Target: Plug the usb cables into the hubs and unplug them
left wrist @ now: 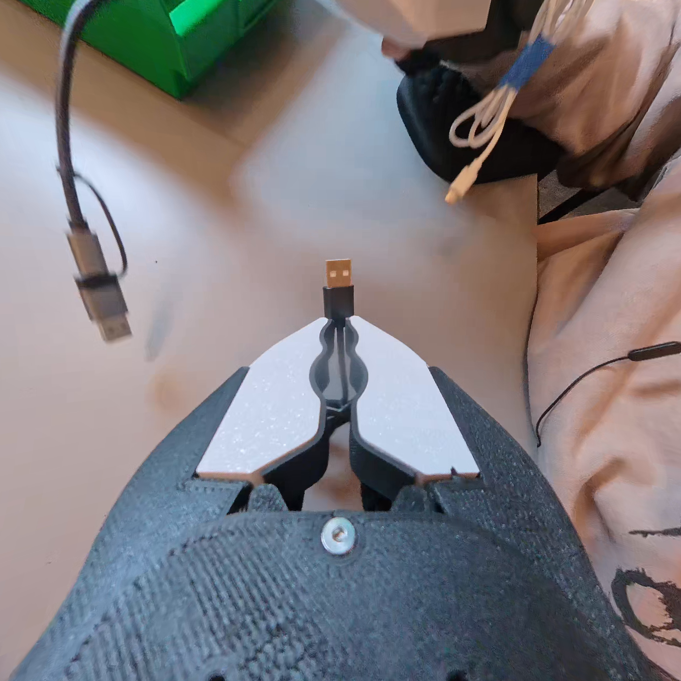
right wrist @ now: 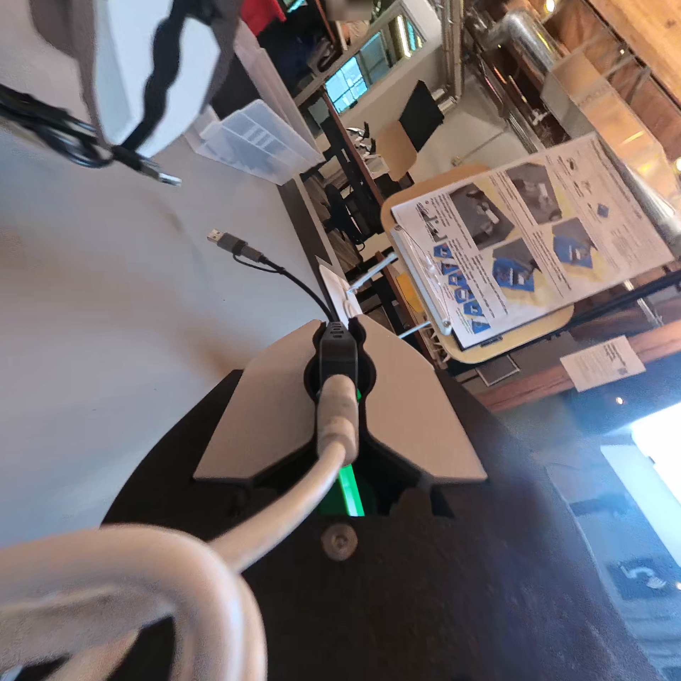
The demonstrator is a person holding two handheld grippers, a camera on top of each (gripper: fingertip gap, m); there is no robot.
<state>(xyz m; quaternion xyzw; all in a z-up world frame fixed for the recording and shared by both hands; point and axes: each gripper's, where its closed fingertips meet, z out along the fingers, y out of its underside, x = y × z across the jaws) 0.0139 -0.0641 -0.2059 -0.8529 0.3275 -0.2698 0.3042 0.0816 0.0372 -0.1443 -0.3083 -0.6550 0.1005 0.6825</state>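
Observation:
My left gripper (left wrist: 338,320) is shut on a black USB cable just behind its plug (left wrist: 338,285), which points forward above the pale table (left wrist: 258,206). My right gripper (right wrist: 337,324) is shut on a small black hub (right wrist: 338,350). A white cable (right wrist: 337,416) is plugged into the hub's near end and loops past the camera. The hub's black lead ends in a grey plug (right wrist: 236,245), which hangs at the left in the left wrist view (left wrist: 99,291). The left gripper (right wrist: 158,73) and its plug (right wrist: 162,177) show at top left in the right wrist view.
A green box (left wrist: 158,40) stands at the far left. The bundled white cable (left wrist: 490,110) with a blue strap hangs by the right gripper (left wrist: 435,103). A person's pink garment (left wrist: 608,368) is at the right. A clear plastic box (right wrist: 258,143) and a board with printed sheets (right wrist: 516,239) lie beyond the table.

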